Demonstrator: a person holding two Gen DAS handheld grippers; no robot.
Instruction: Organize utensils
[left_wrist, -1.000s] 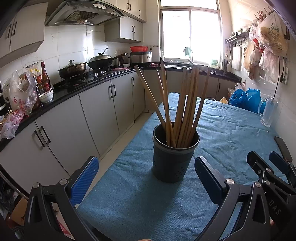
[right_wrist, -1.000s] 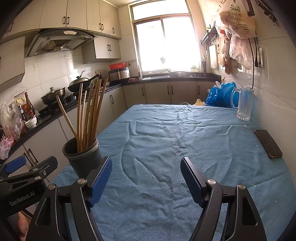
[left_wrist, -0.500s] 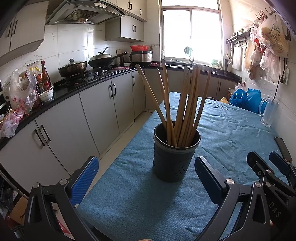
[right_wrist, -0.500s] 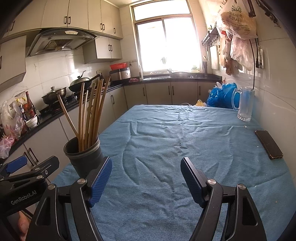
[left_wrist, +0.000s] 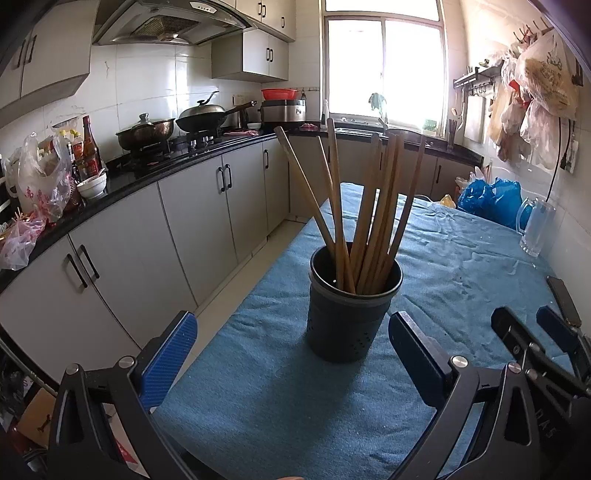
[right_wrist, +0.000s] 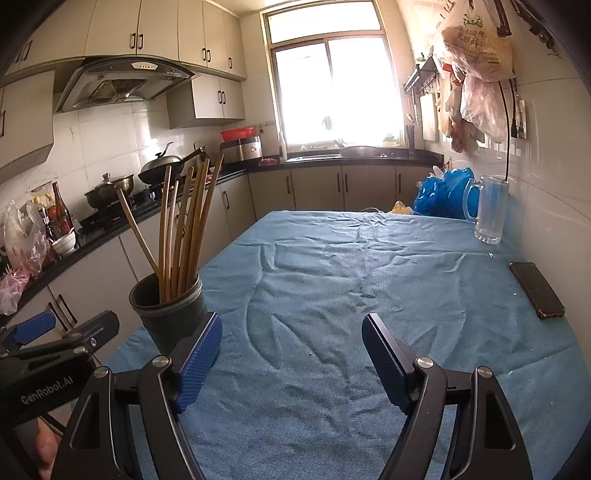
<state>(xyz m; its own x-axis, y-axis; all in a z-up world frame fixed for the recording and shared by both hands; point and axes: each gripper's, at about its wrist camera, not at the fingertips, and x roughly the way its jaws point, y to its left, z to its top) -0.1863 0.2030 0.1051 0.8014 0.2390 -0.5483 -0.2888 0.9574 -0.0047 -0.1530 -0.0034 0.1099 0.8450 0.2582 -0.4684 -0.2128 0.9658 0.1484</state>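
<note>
Honestly, both my tongs are wide and empty: left gripper (left_wrist: 291, 350) faces the dark holder (left_wrist: 352, 306) of chopsticks (left_wrist: 364, 210) near the table's left edge, right gripper (right_wrist: 291, 354) over bare cloth (right_wrist: 369, 277). A clumsy nudge could tip that top-heavy holder. Only "GenRobot.AI" is readable.

A blue cloth (right_wrist: 332, 295) covers the bench. Taking the glass mug (right_wrist: 487, 210) by the tiled wall as landmark: a blue plastic bag (right_wrist: 439, 192) sits just behind it, and a dark phone (right_wrist: 537, 290) lies flat on the cloth nearer the camera. Across the floor from the mug runs a black counter (left_wrist: 177, 166) carrying a wok (left_wrist: 205, 116), a lidded pot (left_wrist: 146, 129), sauce bottles (left_wrist: 88, 147) and a white bowl (left_wrist: 92, 181).
</note>
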